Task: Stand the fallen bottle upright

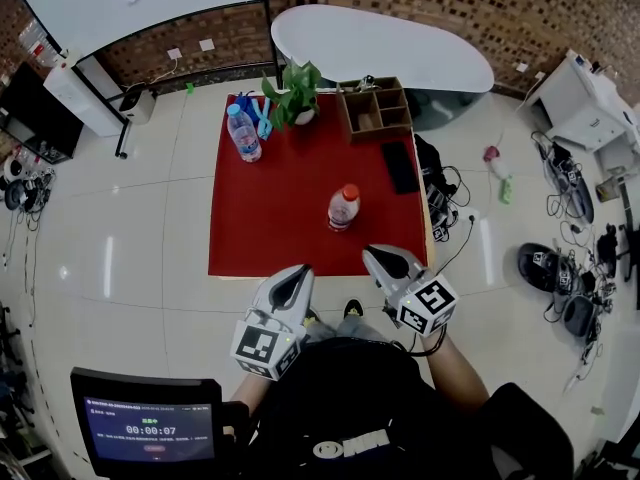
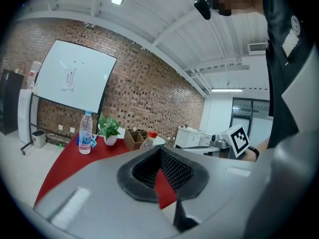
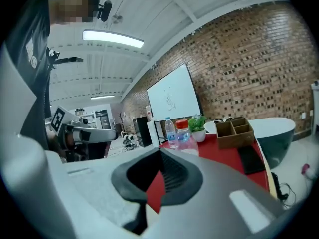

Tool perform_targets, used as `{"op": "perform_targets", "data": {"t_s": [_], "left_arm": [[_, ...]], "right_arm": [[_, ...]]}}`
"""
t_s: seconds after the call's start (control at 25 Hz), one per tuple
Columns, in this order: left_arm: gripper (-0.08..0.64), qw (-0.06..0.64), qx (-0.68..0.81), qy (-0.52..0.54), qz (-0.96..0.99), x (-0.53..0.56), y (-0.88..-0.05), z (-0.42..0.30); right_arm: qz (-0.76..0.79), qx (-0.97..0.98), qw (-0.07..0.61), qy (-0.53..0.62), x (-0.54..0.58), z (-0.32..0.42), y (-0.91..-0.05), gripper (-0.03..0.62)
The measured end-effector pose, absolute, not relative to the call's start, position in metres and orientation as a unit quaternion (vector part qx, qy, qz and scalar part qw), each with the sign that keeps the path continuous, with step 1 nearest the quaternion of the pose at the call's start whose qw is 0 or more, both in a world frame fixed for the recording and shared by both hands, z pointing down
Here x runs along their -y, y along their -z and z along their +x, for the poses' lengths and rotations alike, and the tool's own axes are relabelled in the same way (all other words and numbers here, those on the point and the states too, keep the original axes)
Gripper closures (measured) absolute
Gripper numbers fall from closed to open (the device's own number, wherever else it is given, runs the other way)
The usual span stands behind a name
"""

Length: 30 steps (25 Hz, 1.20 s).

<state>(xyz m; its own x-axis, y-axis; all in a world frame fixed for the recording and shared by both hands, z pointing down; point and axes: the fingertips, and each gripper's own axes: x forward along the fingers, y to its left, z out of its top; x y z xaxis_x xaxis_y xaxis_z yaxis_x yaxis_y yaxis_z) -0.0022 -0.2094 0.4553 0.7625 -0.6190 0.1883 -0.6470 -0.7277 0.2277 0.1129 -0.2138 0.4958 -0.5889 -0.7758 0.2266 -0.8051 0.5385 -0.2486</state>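
A clear bottle with a red cap (image 1: 343,208) stands upright on the red table (image 1: 265,233), right of its middle; it also shows as the red-capped bottle (image 2: 148,140) in the left gripper view and the red-capped bottle (image 3: 183,134) in the right gripper view. My left gripper (image 1: 298,274) is at the table's near edge, shut and empty. My right gripper (image 1: 377,256) hangs beside it over the near right corner, also shut with nothing in it. Both are well short of the bottle.
A blue-capped bottle (image 1: 243,133) stands at the far left, next to a potted plant (image 1: 295,93). A wooden organizer (image 1: 375,109) and a flat black object (image 1: 400,166) lie far right. A screen (image 1: 150,429) stands near left; cables and shoes (image 1: 560,283) litter the floor right.
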Motion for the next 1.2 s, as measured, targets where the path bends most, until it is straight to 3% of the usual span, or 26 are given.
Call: {"op": "perform_targets", "data": {"t_s": [0.52,0.96,1.2], "left_arm": [[0.555,0.16,0.318,-0.062,0.932,0.185,-0.459,-0.002],[0.555,0.123,0.368,-0.081,0.918,0.035,-0.465,0.032],[0.555,0.1,0.371,-0.07,0.92,-0.016,-0.435,0.05]], "right_arm": [[0.414,0.892,0.031,-0.178,0.177,0.071,-0.471,0.589],[0.359,0.912,-0.017,-0.198,0.024,0.095,-0.485,0.589],[0.359,0.914,-0.048,-0.186,-0.024,0.109,-0.442,0.589]]}}
